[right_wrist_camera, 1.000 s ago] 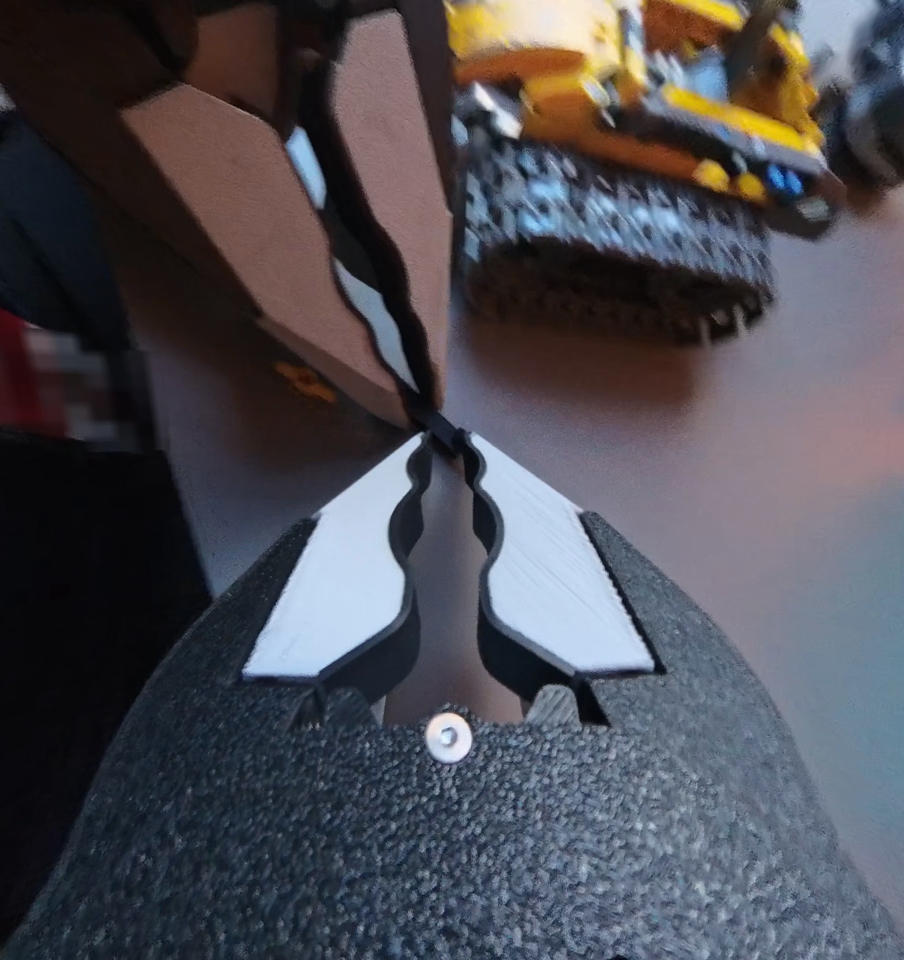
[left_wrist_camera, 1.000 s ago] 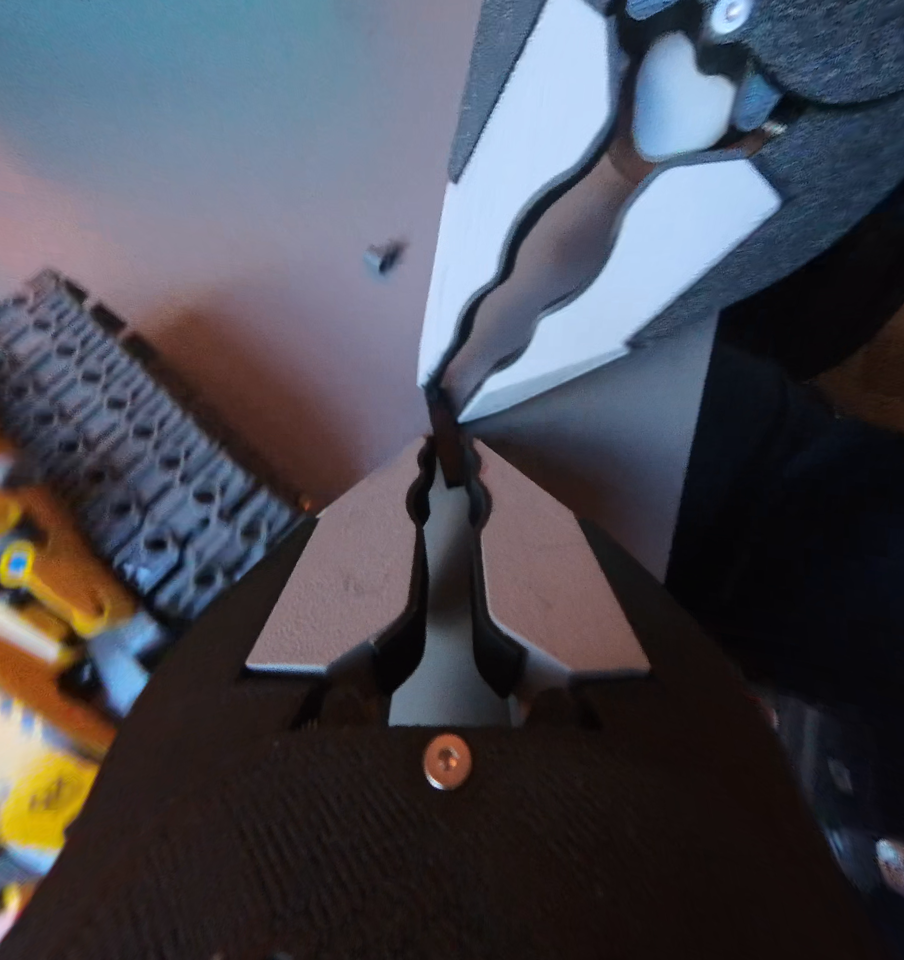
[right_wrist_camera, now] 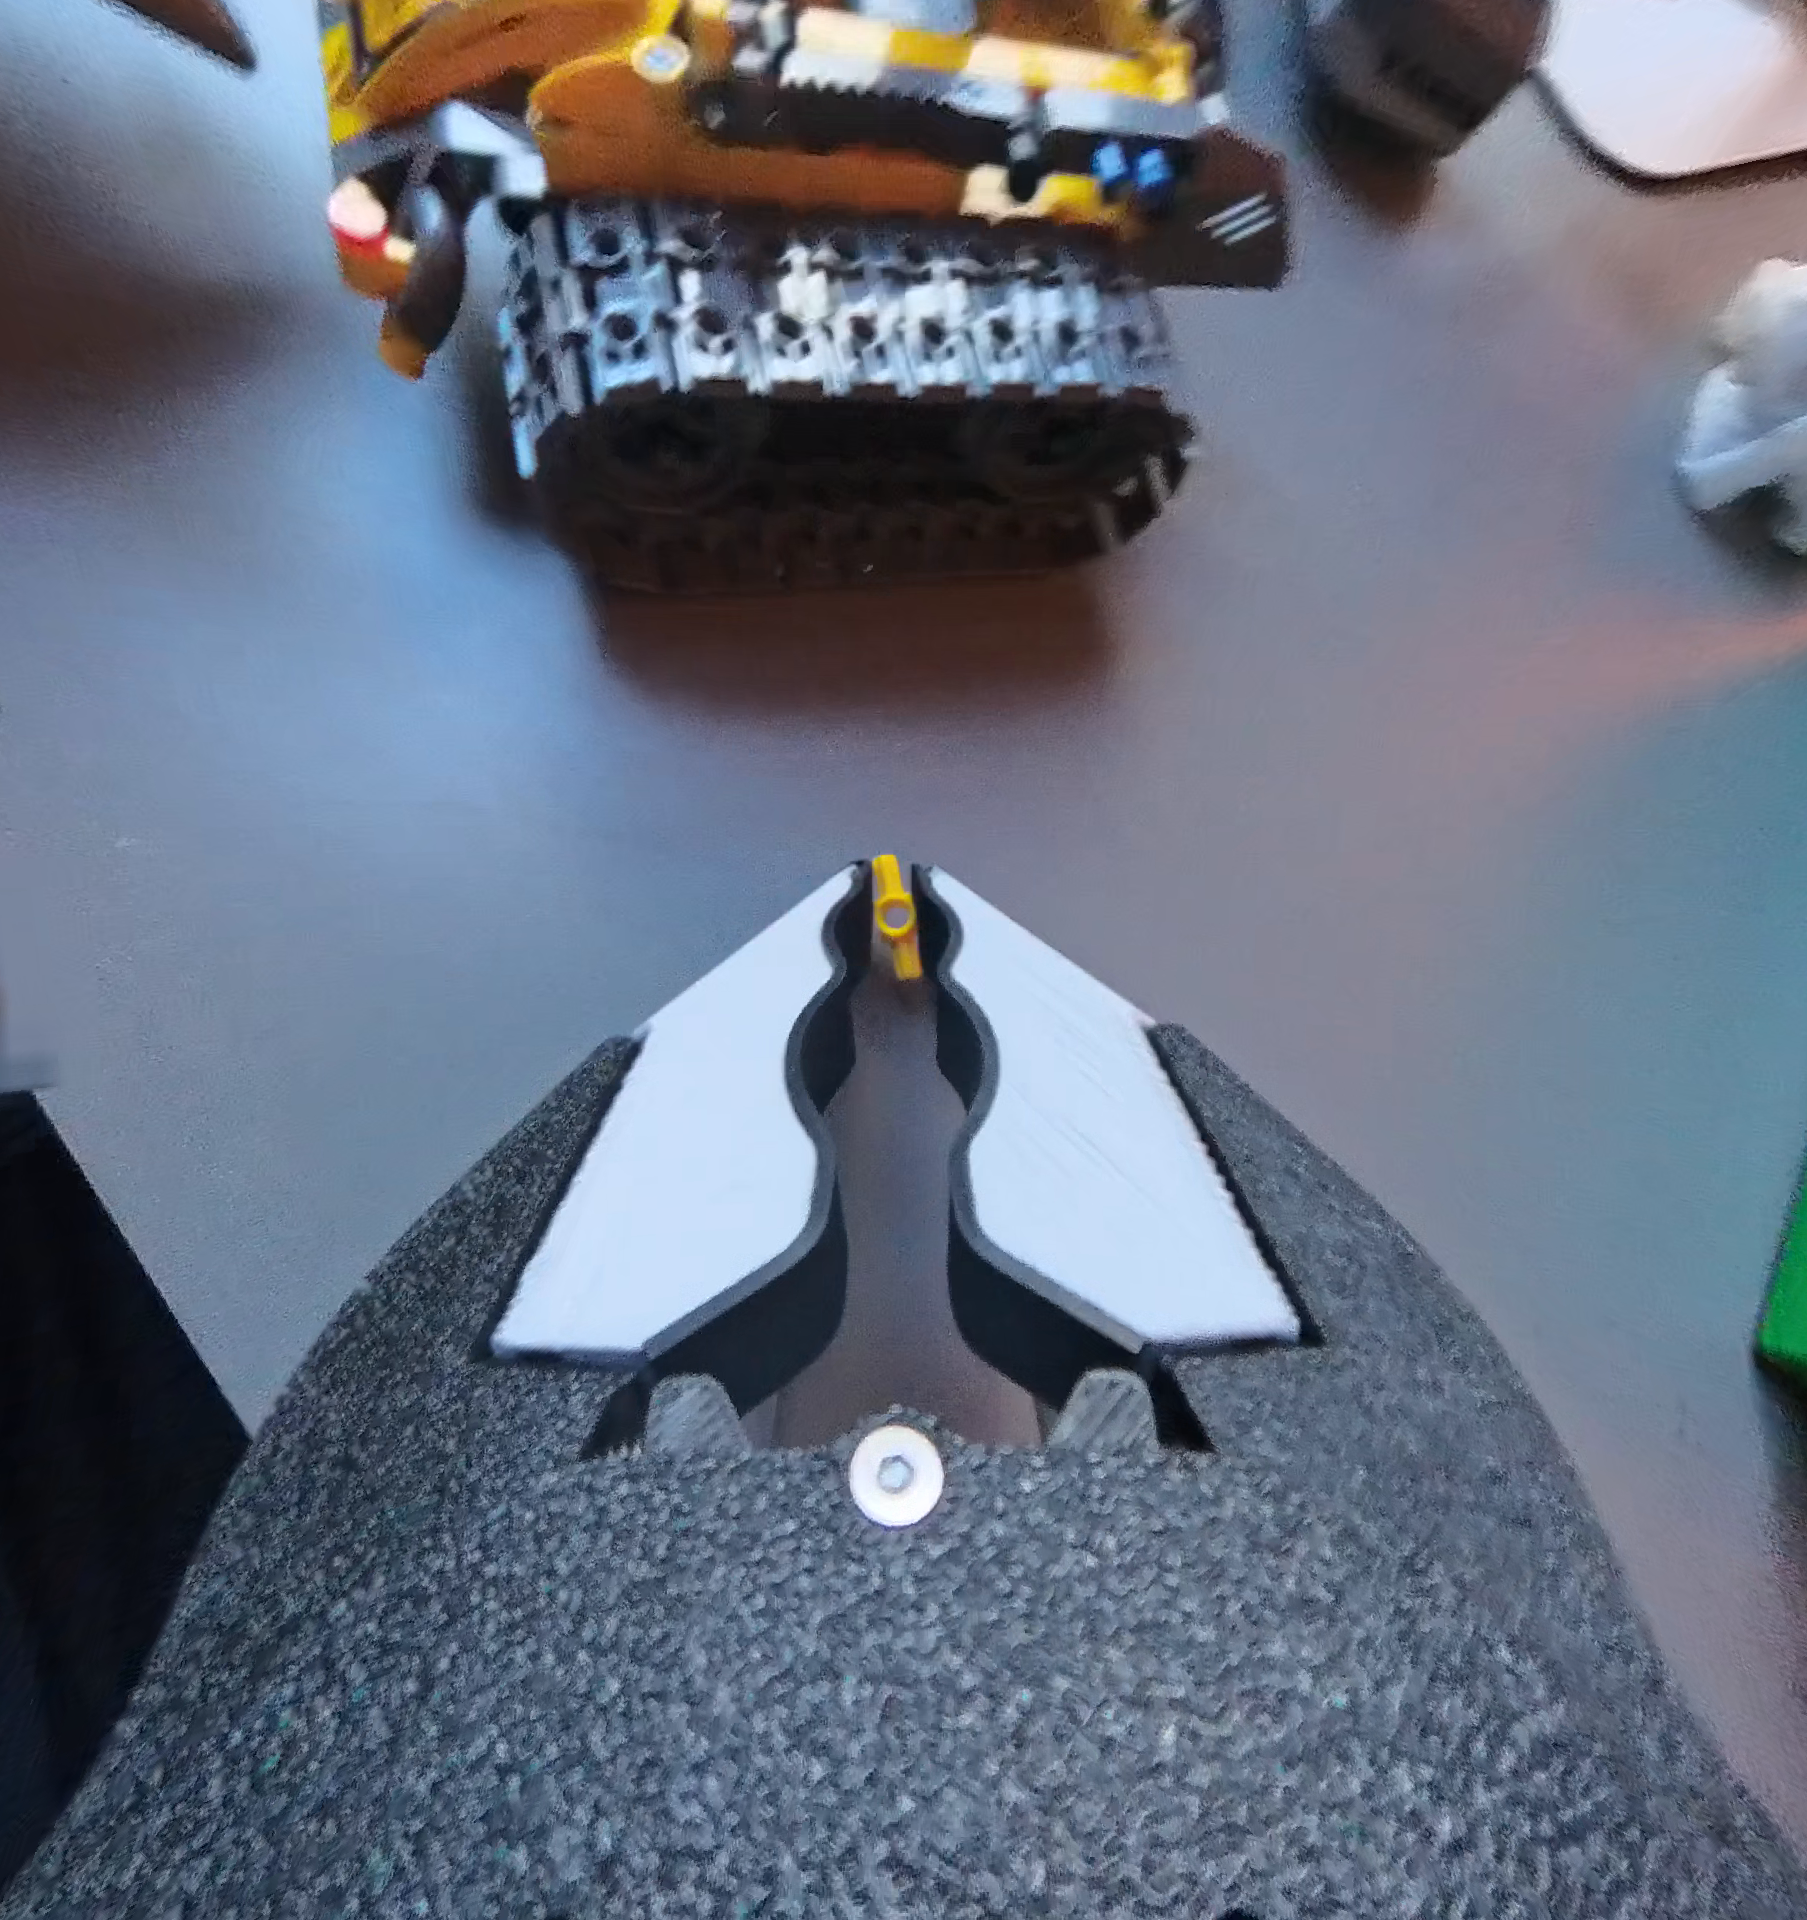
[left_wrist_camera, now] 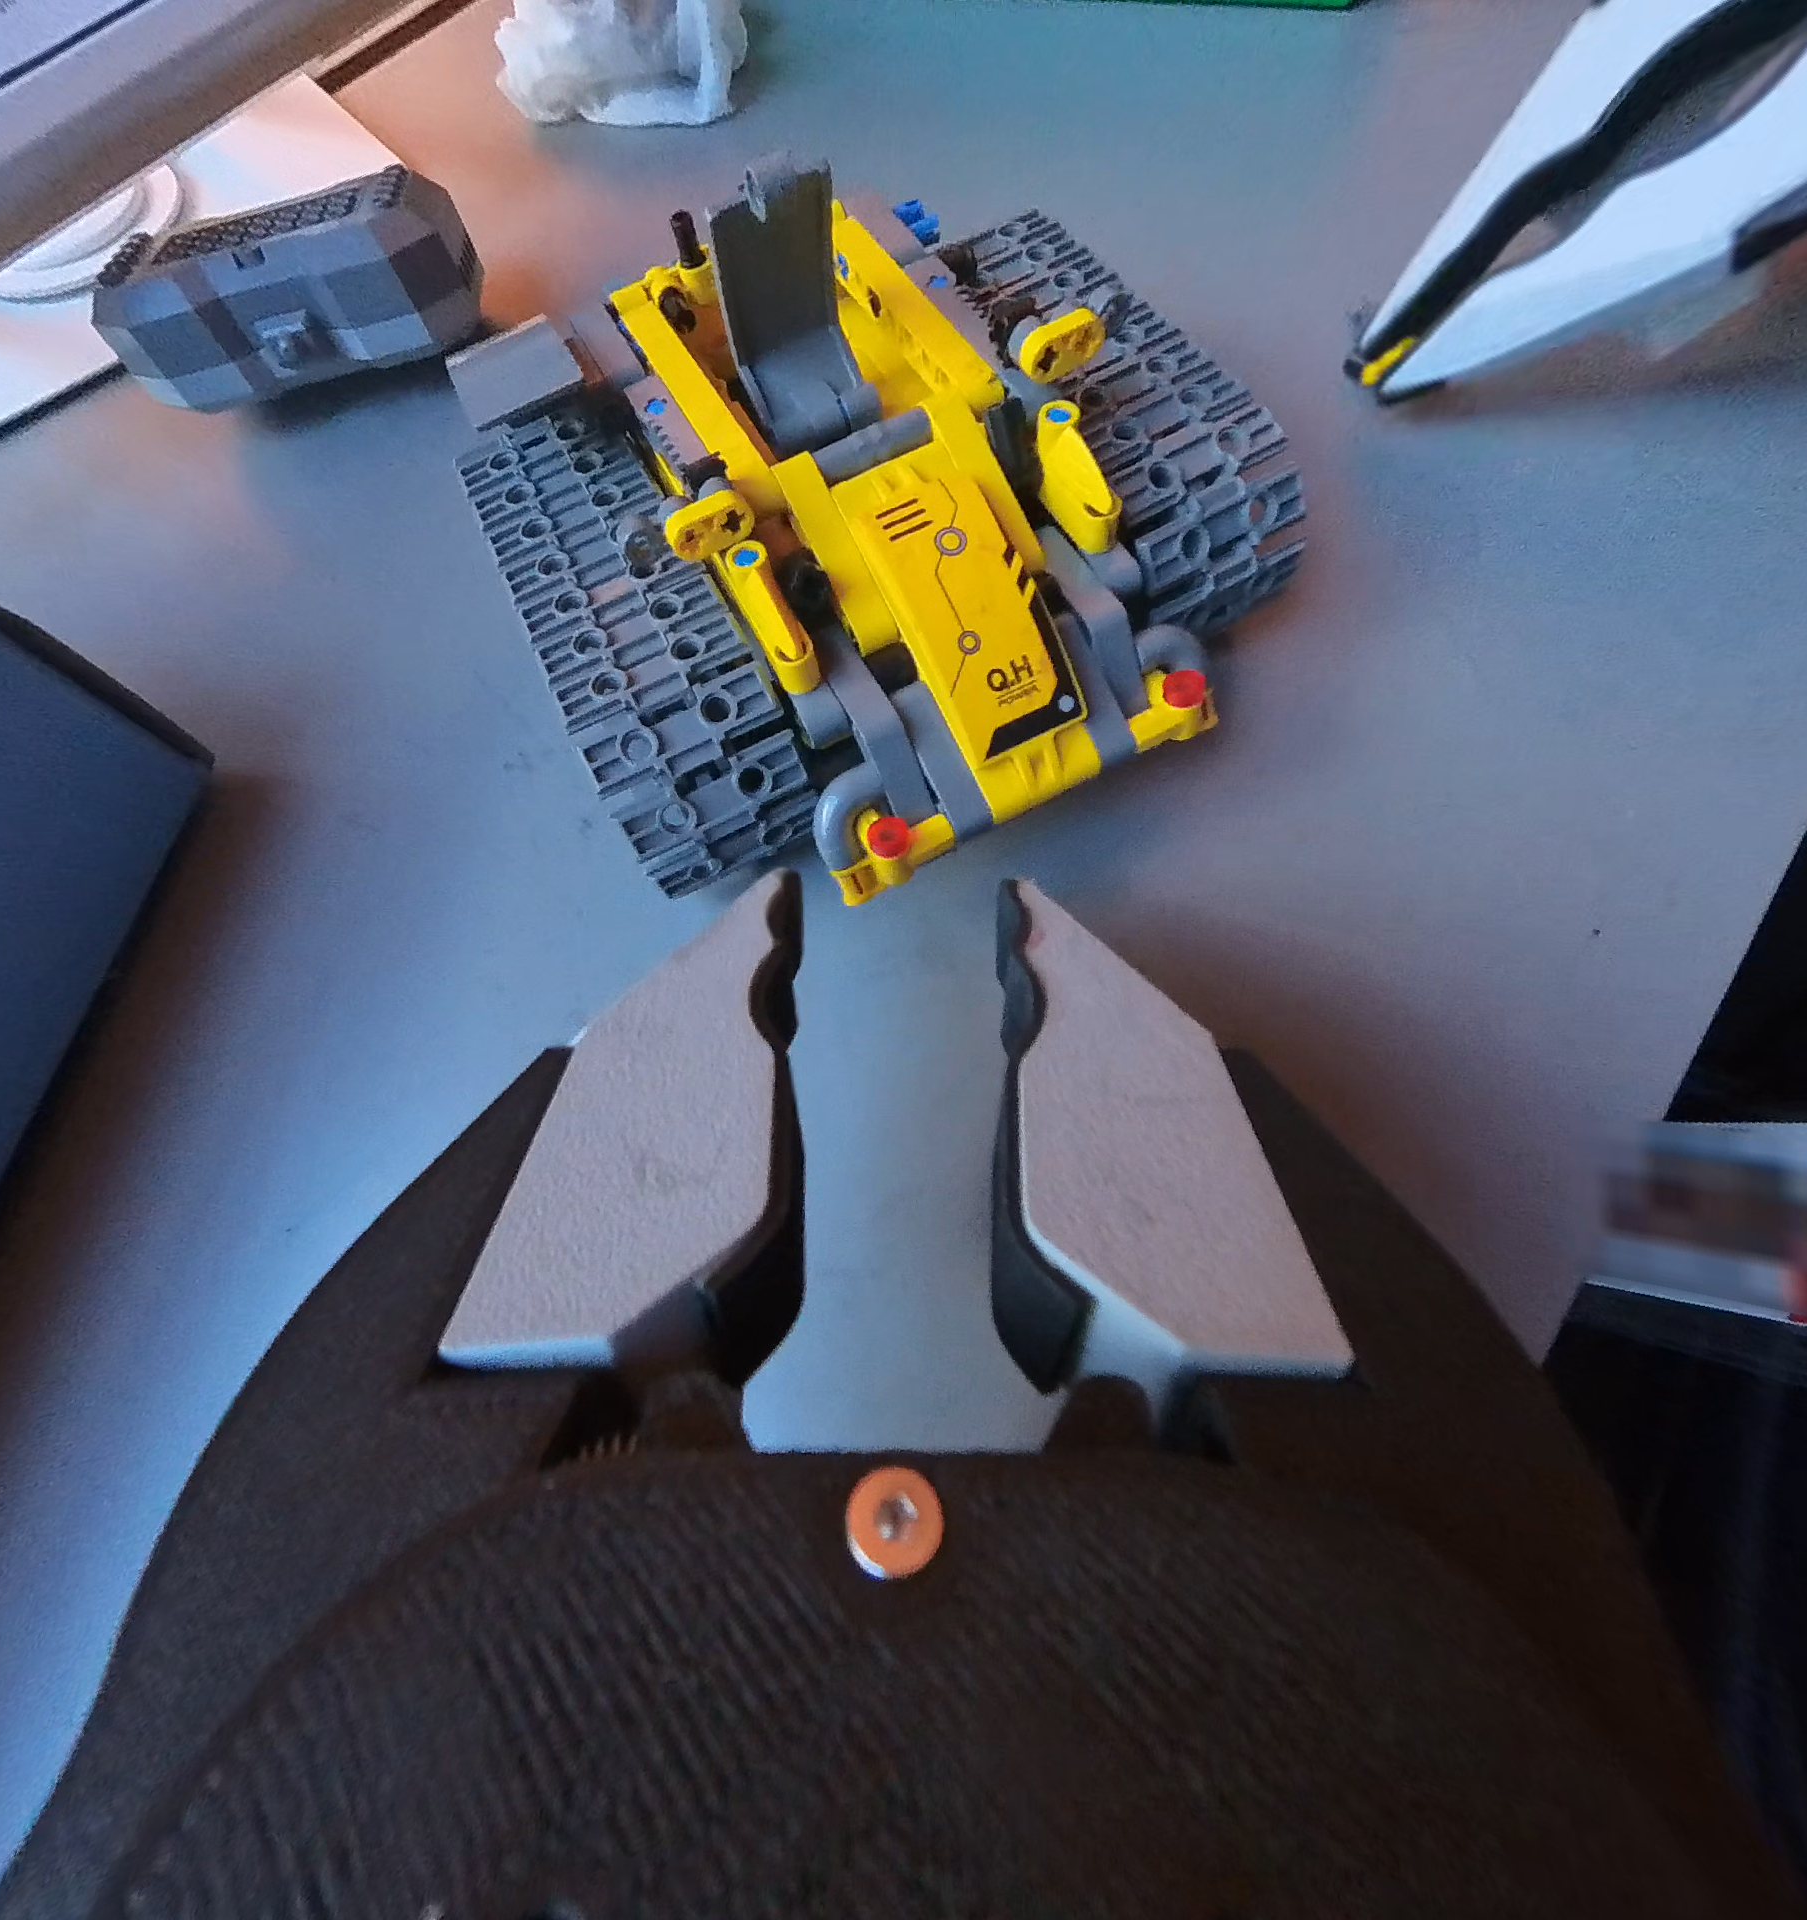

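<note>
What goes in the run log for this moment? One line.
left gripper: open, empty, facing tracked brick vehicle | right gripper: shut on small yellow connector piece | grey table

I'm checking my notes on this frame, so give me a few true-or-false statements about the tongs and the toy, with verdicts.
1. The left tongs are open and empty. True.
2. The right tongs are open. False: they are shut on a small yellow plastic pin.
3. The yellow and grey brick-built tracked vehicle stands on the grey table. True.
4. The left tongs grip the vehicle's track. False: they are short of it, apart.
5. A crumpled white tissue lies beyond the vehicle. True.
</note>
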